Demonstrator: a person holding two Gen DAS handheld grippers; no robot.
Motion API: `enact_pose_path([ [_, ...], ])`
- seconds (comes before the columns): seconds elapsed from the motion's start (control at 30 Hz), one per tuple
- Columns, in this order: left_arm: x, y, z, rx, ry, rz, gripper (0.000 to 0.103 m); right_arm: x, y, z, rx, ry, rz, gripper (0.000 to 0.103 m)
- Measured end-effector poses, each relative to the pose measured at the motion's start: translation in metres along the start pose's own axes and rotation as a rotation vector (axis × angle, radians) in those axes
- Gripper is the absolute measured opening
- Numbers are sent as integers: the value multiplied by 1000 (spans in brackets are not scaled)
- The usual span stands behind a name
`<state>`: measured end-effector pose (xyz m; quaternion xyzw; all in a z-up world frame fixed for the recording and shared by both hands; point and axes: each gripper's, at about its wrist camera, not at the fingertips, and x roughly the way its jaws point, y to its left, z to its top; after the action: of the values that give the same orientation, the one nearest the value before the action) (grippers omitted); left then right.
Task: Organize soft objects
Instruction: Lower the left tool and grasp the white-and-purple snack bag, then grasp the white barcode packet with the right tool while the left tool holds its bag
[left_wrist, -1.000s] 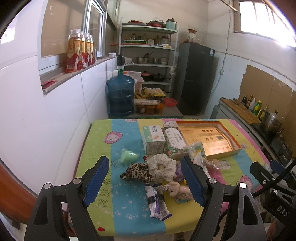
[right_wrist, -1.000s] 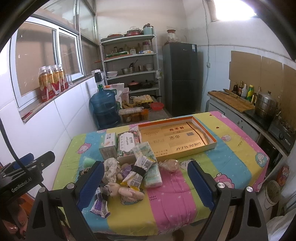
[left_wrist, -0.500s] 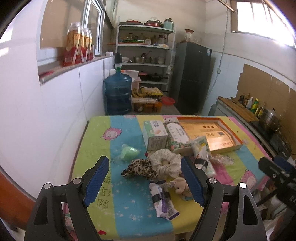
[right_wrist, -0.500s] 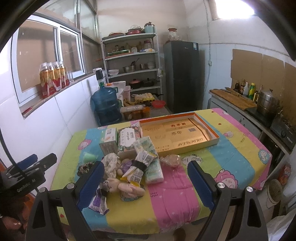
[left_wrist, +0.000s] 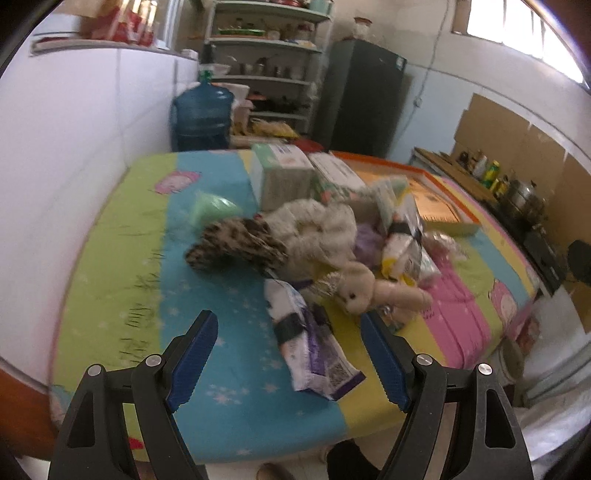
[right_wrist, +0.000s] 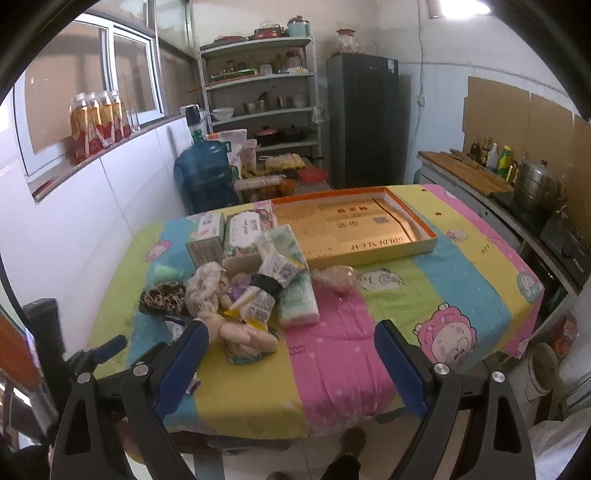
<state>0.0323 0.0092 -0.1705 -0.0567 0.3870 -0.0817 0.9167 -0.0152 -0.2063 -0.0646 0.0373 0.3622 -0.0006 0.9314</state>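
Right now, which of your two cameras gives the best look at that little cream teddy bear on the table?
The left wrist view: the teddy bear lies close ahead, face and eyes visible, though slightly blurred. In the right wrist view the teddy bear is smaller, and the right gripper finger covers part of it.

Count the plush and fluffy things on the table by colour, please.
Spotted brown: 1, the leopard-print piece
Cream: 2, the fluffy piece and the toy rabbit
Purple: 1, the purple tuft, partly hidden
Pale green: 1, the green soft piece
Total: 5
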Motion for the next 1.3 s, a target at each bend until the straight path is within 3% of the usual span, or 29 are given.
enact_pose_path([
  [0.17, 29, -12, -7, 35, 30, 42, 81, -1, -12, -2, 17, 9, -20, 92],
  [0.33, 49, -9, -13, -1, 84, 81, 81, -2, -20, -2, 22, 16, -34, 92],
  [0.43, 55, -9, -15, -5, 98, 65, 81, 0, -23, -2, 27, 26, -31, 92],
  [0.5, 58, -13, -16, 11, 104, 52, 75, 2, -23, -2, 27, 32, -29, 92],
  [0.6, 62, -16, -18, 18, 118, 4, 51, 7, -22, -3, 21, 38, -24, 92],
  [0.63, 64, -17, -19, 21, 124, -21, 39, 9, -22, -3, 19, 39, -19, 92],
  [0.77, 58, -22, -19, 37, 102, -37, 36, 24, -20, -1, 10, 30, 28, 89],
  [0.83, 54, -20, -18, 28, 83, -52, 35, 34, -18, 2, -1, 26, 54, 80],
  [1.03, 36, -16, -13, 42, 15, -55, 35, 74, -7, 13, -14, 23, 111, 70],
  [1.3, 12, -3, -8, 29, -44, -51, 35, 130, 9, 25, 36, 35, 154, 69],
])
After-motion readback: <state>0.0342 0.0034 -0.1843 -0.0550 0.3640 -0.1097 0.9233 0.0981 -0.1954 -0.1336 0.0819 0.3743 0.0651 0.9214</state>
